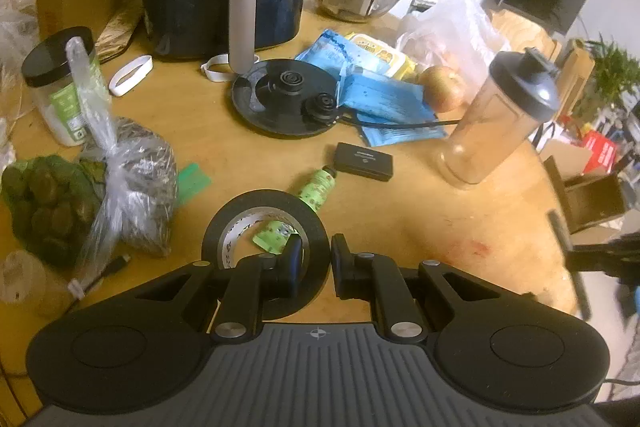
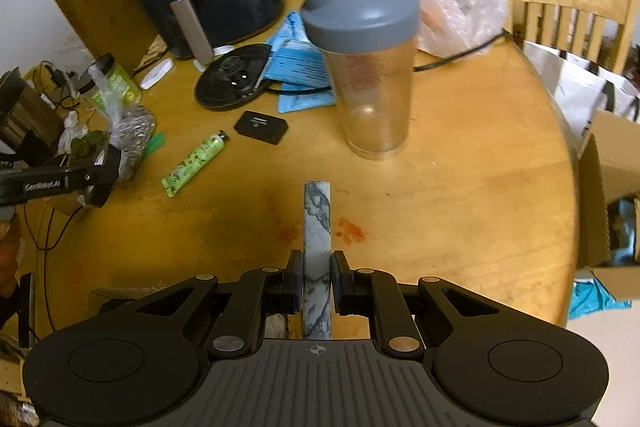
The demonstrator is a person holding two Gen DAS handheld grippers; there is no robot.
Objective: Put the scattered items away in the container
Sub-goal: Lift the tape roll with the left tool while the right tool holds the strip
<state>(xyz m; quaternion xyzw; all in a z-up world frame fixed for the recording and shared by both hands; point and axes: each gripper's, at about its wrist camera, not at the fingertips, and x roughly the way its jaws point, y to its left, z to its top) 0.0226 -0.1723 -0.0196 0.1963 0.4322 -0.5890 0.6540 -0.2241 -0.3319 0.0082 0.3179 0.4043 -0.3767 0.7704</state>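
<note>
Tape (image 1: 266, 223), a stiff matte black ring, hangs by its wall in the left gripper (image 1: 316, 255), one finger inside the hole, above the green tube (image 1: 316, 187) lying on the table (image 1: 400, 211). It looks light, rigid and easy to hold there. Right of the tube, the right gripper (image 2: 316, 277) pinches a marbled, smooth, hard bar (image 2: 317, 227), likely slippery

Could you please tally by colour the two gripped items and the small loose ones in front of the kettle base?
Black: 2 (tape roll in the left gripper, small flat box)
Green: 2 (tube, flat card)
Marbled grey-white: 1 (bar in the right gripper)
Total: 5
</note>
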